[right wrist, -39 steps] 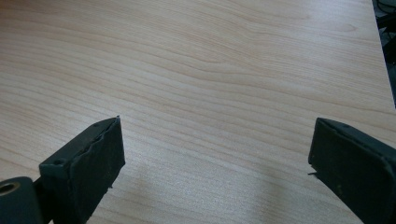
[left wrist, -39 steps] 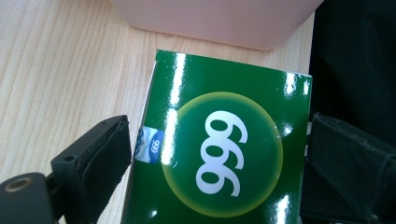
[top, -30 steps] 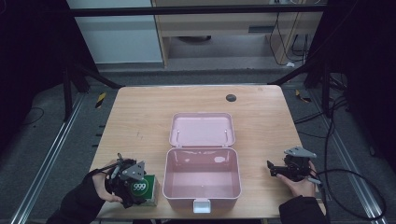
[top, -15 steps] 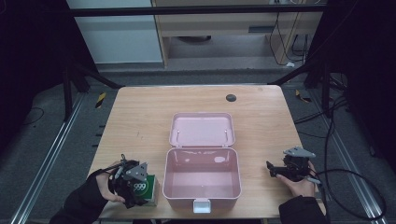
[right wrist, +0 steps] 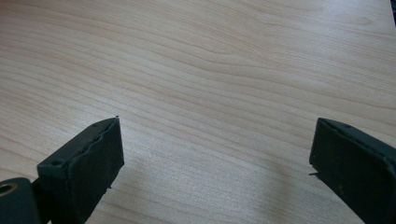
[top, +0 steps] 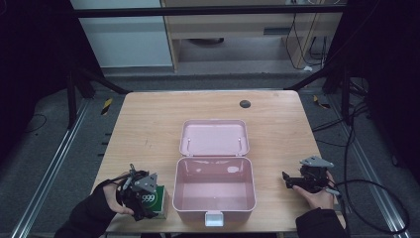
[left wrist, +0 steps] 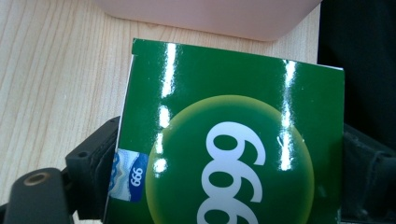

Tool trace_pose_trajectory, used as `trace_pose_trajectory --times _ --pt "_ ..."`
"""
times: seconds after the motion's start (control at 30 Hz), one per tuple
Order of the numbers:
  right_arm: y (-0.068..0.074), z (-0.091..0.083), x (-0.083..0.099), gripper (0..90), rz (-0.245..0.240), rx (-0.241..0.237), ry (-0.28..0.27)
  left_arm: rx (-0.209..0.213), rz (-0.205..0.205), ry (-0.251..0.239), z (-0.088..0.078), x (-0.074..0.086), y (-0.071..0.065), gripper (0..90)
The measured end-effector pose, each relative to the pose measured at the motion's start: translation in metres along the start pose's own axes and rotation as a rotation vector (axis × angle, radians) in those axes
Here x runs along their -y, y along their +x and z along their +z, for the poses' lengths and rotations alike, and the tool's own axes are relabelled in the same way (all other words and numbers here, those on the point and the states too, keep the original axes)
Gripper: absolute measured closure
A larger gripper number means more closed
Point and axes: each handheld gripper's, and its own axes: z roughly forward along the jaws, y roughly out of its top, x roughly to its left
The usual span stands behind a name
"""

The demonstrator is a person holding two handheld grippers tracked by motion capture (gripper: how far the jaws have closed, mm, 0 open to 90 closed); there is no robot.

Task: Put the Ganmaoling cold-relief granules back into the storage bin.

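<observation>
Green 999 box between my left fingers

My left gripper (top: pixel 148 201) has its fingers (left wrist: pixel 93 161) closing against the green 999 box (left wrist: pixel 233 140); my right gripper (top: pixel 292 181) fingers (right wrist: pixel 88 163) stand apart above the desk (right wrist: pixel 210 70).

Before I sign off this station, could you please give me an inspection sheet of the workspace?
Surface: wooden table, dark round spot near far edge.
Job's things: green box between the left gripper's jaws; pink case open, inside bare, lid laid back.
Clutter: nothing seen.
Grippers: left gripper jaws just closing around the box, contact unclear; right gripper open over bare wood.
Cables: trailing from right gripper; more on floor.
Surroundings: dark frame, cabinets behind.
</observation>
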Motion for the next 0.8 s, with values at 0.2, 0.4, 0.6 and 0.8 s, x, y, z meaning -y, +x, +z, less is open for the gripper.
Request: trace_pose_trajectory --times 0.2,0.4,0.6,0.8 --pt "0.0 0.0 0.0 3.5 -0.001 0.001 -0.001 0.004 -0.001 -0.003 -0.001 0.0 0.001 11.7" --pt "0.0 0.0 0.0 3.7 -0.007 -0.004 0.003 0.007 -0.017 -0.009 -0.002 0.001 0.002 12.9" --pt "0.0 0.0 0.0 3.9 -0.006 -0.004 0.003 0.006 -0.031 -0.01 -0.007 0.004 0.002 13.2" --pt "0.0 0.0 0.0 3.9 -0.005 -0.005 0.002 -0.024 -0.042 -0.03 -0.025 0.004 0.002 13.5"
